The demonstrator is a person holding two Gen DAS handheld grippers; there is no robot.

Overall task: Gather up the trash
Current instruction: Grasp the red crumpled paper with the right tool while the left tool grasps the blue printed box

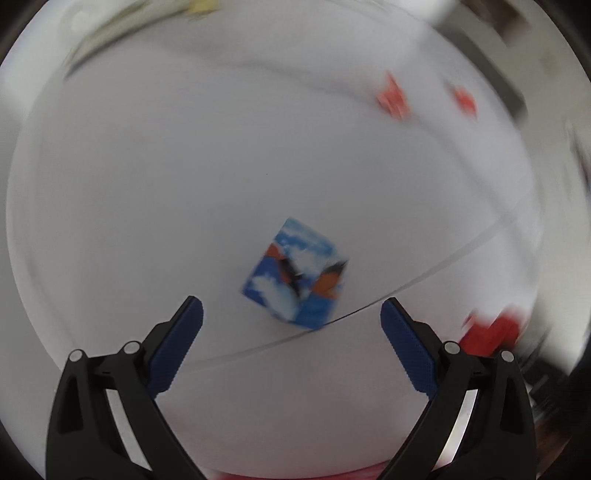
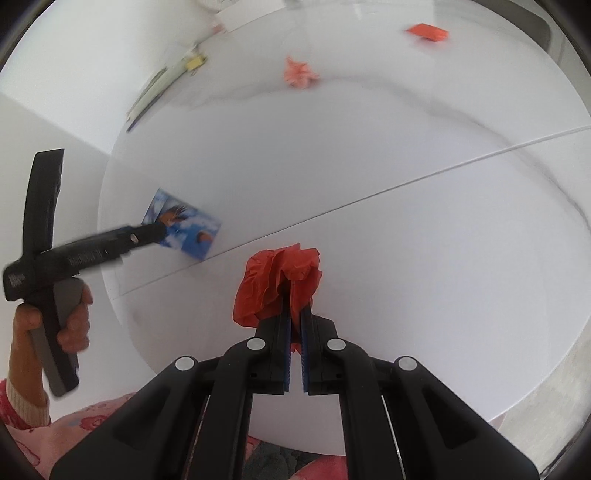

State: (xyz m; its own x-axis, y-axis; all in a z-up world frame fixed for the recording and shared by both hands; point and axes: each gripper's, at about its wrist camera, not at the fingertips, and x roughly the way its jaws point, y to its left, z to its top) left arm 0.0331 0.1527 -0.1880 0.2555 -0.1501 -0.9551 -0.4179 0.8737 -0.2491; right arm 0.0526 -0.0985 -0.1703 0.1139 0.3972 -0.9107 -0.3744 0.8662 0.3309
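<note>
A blue card with clouds and orange shapes (image 1: 295, 275) lies flat on the round white table (image 1: 184, 166). My left gripper (image 1: 291, 314) hangs open just over its near edge, pads wide apart and not touching it. The right wrist view shows that same left gripper (image 2: 157, 232) reaching over the blue card (image 2: 188, 229). My right gripper (image 2: 294, 314) is shut on a crumpled red paper wad (image 2: 277, 280), held above the table. The red wad (image 1: 491, 332) also shows at the lower right of the left wrist view.
Two more crumpled red scraps lie at the far side: one (image 2: 299, 72) near the middle, one (image 2: 428, 32) at the far right edge. A pen-like object with a yellow tag (image 2: 166, 79) rests at the far left rim. A seam (image 2: 406, 181) crosses the table.
</note>
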